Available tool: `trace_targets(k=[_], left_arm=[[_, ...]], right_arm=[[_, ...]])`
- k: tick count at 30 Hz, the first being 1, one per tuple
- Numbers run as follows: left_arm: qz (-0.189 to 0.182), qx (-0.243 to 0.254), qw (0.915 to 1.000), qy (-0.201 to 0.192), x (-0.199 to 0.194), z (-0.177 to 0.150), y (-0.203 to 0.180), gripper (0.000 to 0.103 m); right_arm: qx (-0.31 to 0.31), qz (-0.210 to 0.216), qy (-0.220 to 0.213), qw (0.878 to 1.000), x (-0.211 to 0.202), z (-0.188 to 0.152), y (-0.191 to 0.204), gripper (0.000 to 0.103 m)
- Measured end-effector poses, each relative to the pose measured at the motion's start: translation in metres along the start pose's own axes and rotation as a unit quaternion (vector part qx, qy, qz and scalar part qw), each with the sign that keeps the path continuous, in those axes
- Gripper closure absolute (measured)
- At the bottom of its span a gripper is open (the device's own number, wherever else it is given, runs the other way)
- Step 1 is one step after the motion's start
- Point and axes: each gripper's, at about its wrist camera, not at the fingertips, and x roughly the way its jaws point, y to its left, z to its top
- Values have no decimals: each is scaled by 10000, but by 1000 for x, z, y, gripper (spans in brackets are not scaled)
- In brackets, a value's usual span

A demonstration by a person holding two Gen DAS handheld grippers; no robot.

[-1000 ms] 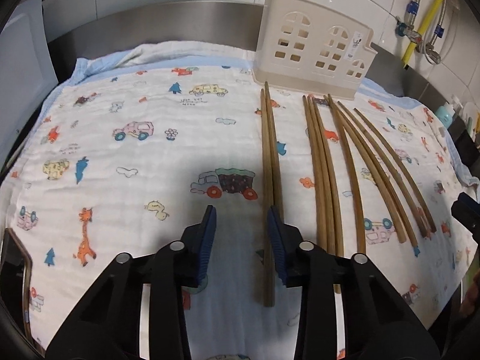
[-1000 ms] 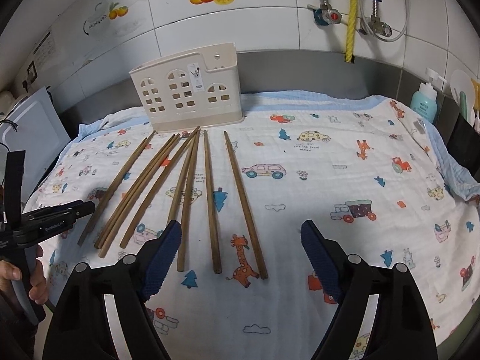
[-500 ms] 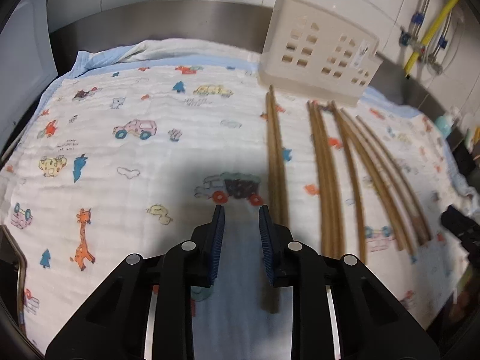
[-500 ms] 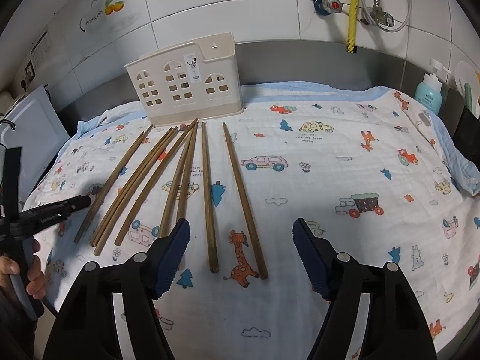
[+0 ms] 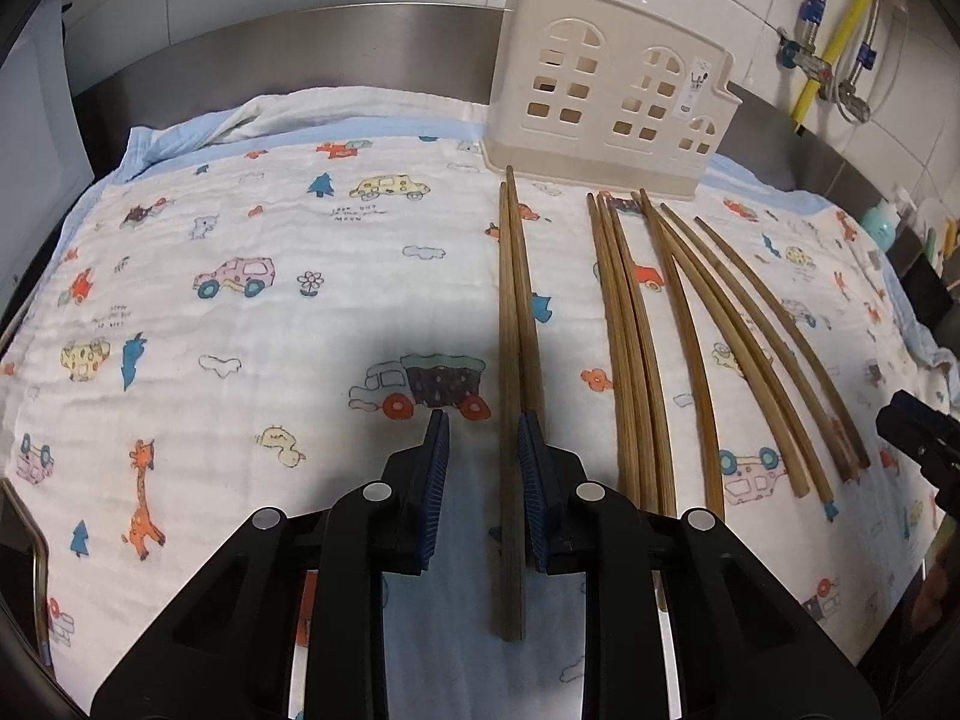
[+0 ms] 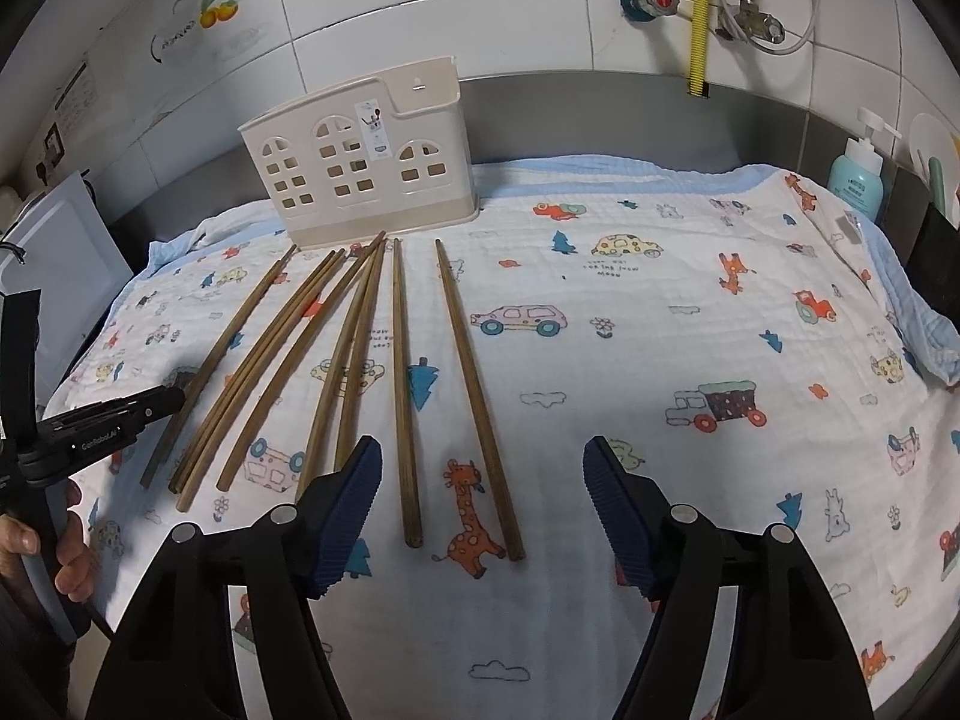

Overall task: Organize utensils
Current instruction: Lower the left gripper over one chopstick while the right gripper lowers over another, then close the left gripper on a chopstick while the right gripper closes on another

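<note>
- The wooden chopsticks lie loose on the printed cloth, fanned from the holder's base toward the bottom of the frame; in the right wrist view they fill the left half of the cloth.
- In the left wrist view a pair of chopsticks runs down the centre of the frame, side by side and touching along most of their length, apart from the other sticks further right.
- The cream holder, house-shaped with window cut-outs, stands upright at the far edge of the cloth, upper left of centre in the right wrist view. Nothing shows through its windows; its inside cannot otherwise be seen.
- The left gripper has its blue pads a small gap apart, gripping nothing. One stick of the pair passes between them, close against the right-hand pad; whether it touches cannot be told.
- The right gripper is spread wide over the near ends of the two rightmost chopsticks, holding nothing.
- The right half of the cloth in the right wrist view carries only its cartoon print.
- A steel backsplash and tiled wall rise behind the holder.
- A teal pump bottle stands at the cloth's upper right edge.
- A yellow hose hangs on the wall, top right.
</note>
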Motion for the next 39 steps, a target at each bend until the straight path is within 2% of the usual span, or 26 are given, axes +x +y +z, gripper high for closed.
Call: trace_targets(k=[11,17,24,26,31,36,39], left_arm=[[172,136,9997,-49,3,-2,-8,84],[441,271,9987,-28,7,0,-11,86],[302,162,9994,-23,4,-3,-11,86],[305,112,9995,-34,4,-3,-10,86],[370,159,9992,-87,5,-3,-13,86],[118,14,9999,-86,6,1,-5,86],[114,52,9999,-113,9,4,-7,86]], right_arm=[[-1,2,60,10000,4,0,-3,42],[42,3,94,9999,4,-1,-7,48],[18,110,210,9997,12,-4,-6,62],[-6,133,227,9997,14,-4,-5,69],[-90,113,285,9995,23,-3,-3,77],[-186,58,315,9993,31,-4,-1,82],[-332,-55,281,9990,34,-3,3,84]])
